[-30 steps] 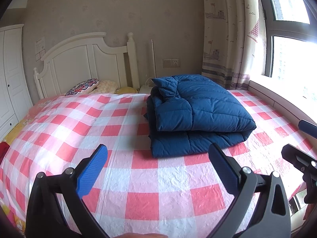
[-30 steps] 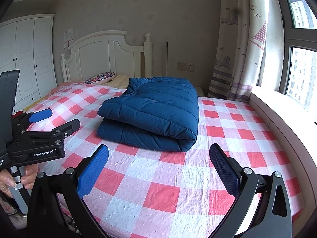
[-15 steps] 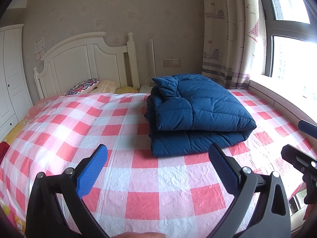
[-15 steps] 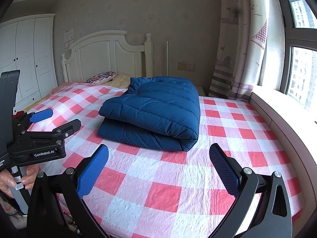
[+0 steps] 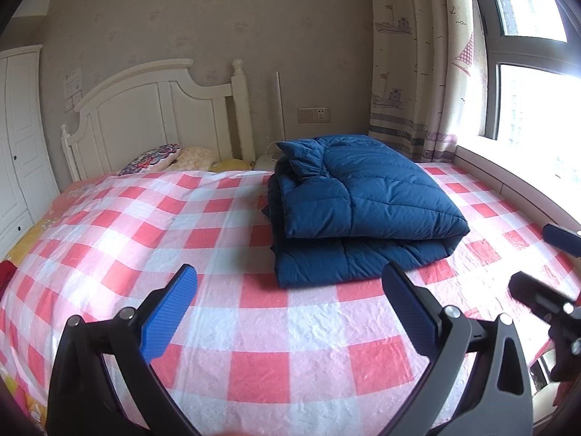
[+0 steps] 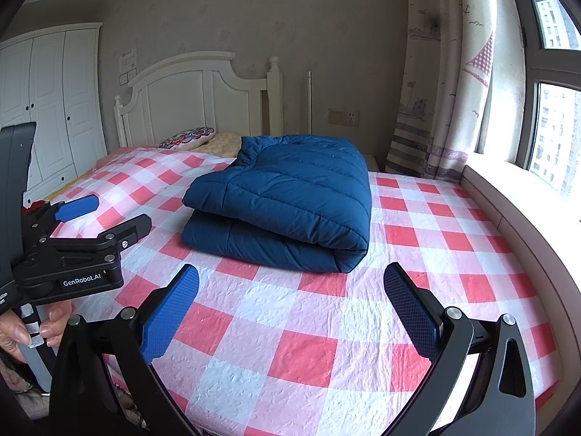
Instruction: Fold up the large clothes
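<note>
From the left wrist, the left claw (image 5: 288,299) stands wide open with nothing in it, held above the near part of the bed (image 5: 203,312). The dark blue padded garment (image 5: 357,207) lies ahead on the checked sheet, folded into a thick stack of layers, apparently left there as a finished bundle. Pillows (image 5: 152,158) rest against the white headboard (image 5: 156,109) beyond, well apart from it. At the right edge part of the right claw (image 5: 544,276) shows, clear of the garment.

From the right wrist, the right claw (image 6: 290,299) is likewise spread wide and empty, well short of the garment (image 6: 287,200). The left claw (image 6: 103,219) sits at the left, open, with a hand (image 6: 21,330) on its grip. A curtain (image 6: 439,72) and window sill (image 6: 523,196) border the far side; nothing lies between the claws and the garment.
</note>
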Available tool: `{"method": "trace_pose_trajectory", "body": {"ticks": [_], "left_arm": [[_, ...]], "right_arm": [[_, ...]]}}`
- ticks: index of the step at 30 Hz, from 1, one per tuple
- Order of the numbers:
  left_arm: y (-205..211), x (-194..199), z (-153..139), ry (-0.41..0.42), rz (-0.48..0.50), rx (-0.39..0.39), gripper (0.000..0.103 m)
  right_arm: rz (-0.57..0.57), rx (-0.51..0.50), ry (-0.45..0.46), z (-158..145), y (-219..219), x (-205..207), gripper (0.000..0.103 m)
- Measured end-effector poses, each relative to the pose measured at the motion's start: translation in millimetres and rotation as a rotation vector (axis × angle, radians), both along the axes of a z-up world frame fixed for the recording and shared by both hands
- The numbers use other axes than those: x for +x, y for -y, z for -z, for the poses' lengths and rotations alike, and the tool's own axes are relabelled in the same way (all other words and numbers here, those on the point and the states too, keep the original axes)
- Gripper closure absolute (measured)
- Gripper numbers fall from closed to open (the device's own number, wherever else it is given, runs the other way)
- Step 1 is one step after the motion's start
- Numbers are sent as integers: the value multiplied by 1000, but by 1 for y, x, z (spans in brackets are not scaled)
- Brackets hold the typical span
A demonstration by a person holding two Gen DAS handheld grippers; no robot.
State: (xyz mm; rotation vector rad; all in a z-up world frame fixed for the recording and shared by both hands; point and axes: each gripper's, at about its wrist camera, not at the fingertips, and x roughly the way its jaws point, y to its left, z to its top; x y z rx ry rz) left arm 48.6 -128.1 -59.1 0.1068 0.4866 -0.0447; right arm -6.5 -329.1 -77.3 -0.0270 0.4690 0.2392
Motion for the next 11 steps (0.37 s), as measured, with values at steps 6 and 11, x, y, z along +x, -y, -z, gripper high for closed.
{"method": "trace_pose_trajectory", "body": {"ticks": [6,11], "left_arm": [[-12,30,9,-46,65,50,2],[-136,133,3,-158,-137,23,2]], "right_arm": [[16,-27,-49,14,13,21,5],[254,-87,-79,-3,114,63,5]]}}
